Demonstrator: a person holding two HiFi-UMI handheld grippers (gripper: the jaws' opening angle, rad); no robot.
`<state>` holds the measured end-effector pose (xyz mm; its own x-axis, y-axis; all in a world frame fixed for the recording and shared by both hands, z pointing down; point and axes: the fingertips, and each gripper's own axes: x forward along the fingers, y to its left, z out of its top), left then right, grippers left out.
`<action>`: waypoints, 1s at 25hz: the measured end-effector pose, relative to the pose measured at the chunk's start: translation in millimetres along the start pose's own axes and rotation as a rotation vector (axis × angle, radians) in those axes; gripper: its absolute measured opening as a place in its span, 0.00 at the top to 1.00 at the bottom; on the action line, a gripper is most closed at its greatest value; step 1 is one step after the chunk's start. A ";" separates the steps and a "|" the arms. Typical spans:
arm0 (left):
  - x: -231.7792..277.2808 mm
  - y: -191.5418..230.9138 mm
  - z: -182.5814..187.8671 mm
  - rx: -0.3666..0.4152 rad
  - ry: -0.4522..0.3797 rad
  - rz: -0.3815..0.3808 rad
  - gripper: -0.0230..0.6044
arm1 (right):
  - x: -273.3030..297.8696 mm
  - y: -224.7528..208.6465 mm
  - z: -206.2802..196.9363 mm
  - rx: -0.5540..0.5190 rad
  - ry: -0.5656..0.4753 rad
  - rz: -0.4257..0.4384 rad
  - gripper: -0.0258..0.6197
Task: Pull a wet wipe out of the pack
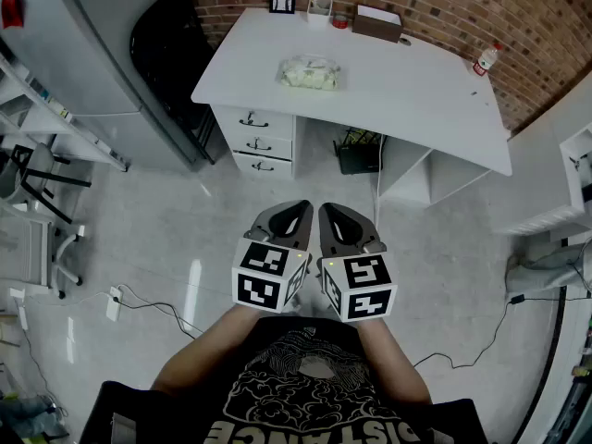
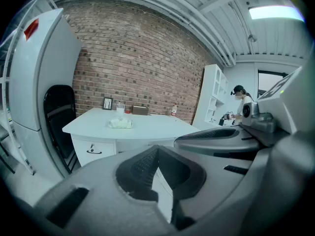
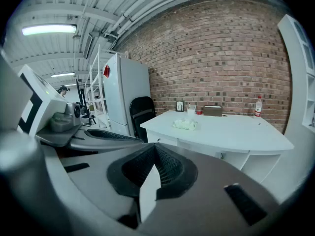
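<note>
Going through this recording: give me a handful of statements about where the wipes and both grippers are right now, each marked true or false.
1. The wet wipe pack lies on the white desk. True.
2. The left gripper is shut on the pack. False: its jaws meet on nothing, and it is held near the person's body, well away from the desk.
3. The right gripper is held side by side with the left one. True.
4. The right gripper's jaws stand wide apart. False: their tips are together, with nothing between them.
5. The bottle stands beside the black chair. False: it stands at the desk's opposite end, by the brick wall.
</note>
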<state>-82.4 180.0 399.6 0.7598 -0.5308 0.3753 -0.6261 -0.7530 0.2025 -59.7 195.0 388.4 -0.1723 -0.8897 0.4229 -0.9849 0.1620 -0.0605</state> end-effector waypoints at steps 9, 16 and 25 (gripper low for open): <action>-0.4 11.8 3.5 0.015 0.008 -0.023 0.94 | 7.9 8.3 5.1 0.027 -0.010 -0.022 0.93; 12.9 8.9 11.5 0.029 0.002 -0.043 0.94 | 14.0 -0.8 10.2 0.031 -0.018 -0.034 0.93; 40.5 21.7 24.4 0.034 0.008 -0.018 0.94 | 36.1 -27.2 20.6 0.043 -0.032 -0.030 0.93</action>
<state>-61.0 132.7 397.1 0.7693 -0.5141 0.3793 -0.6060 -0.7751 0.1786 -39.5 149.7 386.7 -0.1422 -0.9071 0.3961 -0.9893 0.1168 -0.0875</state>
